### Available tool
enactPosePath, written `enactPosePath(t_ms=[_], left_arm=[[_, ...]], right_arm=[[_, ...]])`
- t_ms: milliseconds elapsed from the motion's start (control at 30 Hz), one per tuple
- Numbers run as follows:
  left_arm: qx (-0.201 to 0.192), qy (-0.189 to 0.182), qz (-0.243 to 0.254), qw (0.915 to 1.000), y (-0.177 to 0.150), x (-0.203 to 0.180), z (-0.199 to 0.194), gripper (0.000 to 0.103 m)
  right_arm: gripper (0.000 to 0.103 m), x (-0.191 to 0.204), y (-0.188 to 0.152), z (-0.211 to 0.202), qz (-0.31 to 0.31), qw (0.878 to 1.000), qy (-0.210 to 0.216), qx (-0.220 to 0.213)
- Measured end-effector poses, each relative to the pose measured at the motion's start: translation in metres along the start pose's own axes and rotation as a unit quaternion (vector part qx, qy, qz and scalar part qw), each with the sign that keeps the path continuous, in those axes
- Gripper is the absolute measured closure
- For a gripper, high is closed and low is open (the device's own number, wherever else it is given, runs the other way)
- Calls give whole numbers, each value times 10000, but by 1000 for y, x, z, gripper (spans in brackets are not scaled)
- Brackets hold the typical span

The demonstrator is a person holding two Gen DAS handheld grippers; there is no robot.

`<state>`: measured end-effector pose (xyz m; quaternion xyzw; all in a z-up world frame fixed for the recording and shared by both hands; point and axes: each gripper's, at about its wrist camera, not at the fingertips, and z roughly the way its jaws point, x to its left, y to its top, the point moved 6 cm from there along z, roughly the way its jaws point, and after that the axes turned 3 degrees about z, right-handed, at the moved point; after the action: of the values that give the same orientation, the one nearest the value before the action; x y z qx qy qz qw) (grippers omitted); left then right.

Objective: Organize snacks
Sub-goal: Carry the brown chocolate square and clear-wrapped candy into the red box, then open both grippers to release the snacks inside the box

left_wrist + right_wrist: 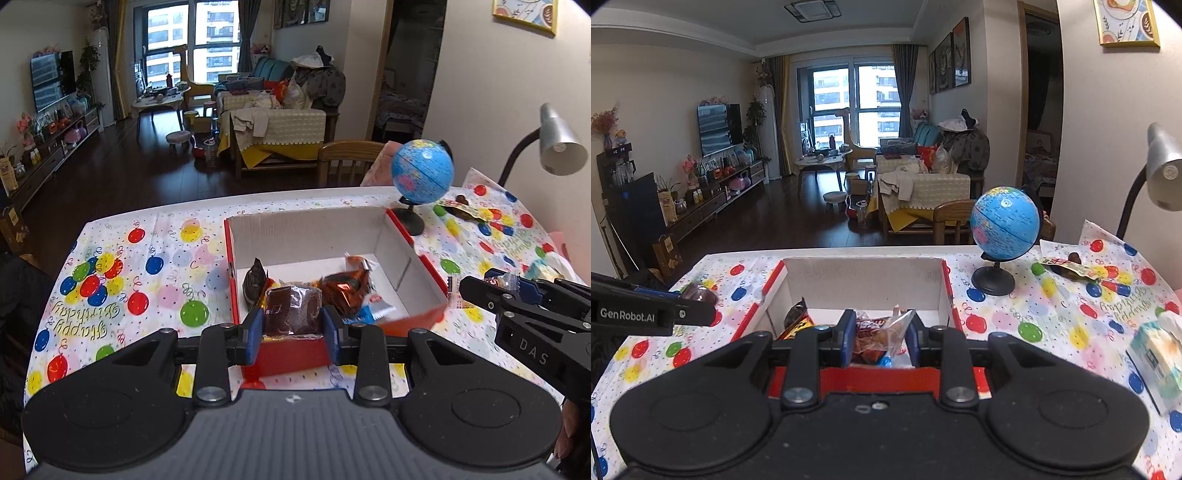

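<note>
While its blue pads press on both sides of a brown wrapped cake (292,311), the left gripper (293,328) holds it low in the frame centre, over the near wall of the red box (424,258). Just as narrowly closed, the right gripper (879,338) pinches a clear-wrapped snack (882,332) above that same box, where other snacks (347,288) lie. Upper right, a globe (1004,219) stands on the balloon tablecloth (147,266).

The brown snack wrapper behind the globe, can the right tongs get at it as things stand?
Probably not yet: the right tongs are shut on a clear-wrapped snack. The wrapper lies bare on the tablecloth, the globe to its left.
</note>
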<state>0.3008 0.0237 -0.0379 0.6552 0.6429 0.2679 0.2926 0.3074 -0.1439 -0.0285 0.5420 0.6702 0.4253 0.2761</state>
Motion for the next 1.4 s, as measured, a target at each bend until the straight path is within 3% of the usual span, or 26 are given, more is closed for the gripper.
enactPosePath(t_ms=[500, 1067, 1267, 1400], left_arm=[[531, 299, 10, 9981, 22, -4, 99, 69], [987, 509, 104, 9938, 32, -4, 183, 69], [1071, 446, 10, 9933, 26, 0, 190, 69], [1095, 414, 23, 9931, 23, -2, 187, 69]], right_arm=[[76, -23, -3, 96, -28, 9975, 73, 696], [75, -32, -11, 165, -176, 9916, 248, 1255], [70, -36, -16, 174, -112, 9897, 292, 1400], [58, -35, -16, 171, -94, 9894, 342, 1408]])
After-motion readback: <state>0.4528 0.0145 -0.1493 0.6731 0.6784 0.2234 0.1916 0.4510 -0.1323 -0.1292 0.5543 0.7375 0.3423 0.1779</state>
